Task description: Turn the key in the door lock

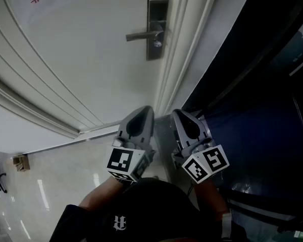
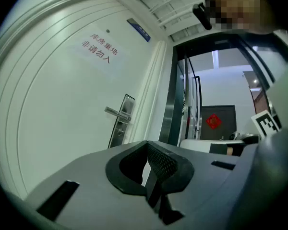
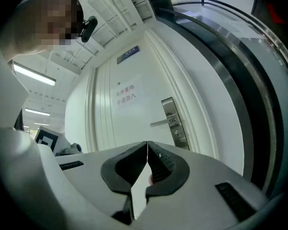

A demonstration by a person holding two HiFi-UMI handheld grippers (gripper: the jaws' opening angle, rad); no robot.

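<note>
Both grippers sit low, side by side, well apart from the white door (image 1: 76, 59): left gripper (image 1: 146, 109) fingers pressed tip to tip on nothing, right gripper (image 1: 178, 113) likewise closed and empty. Lock plate (image 1: 157, 6) is up near the door's frame edge, lever handle (image 1: 141, 35) pointing left. Small shiny bit just under the handle looks like the key (image 1: 157, 44), too small to confirm.
</note>
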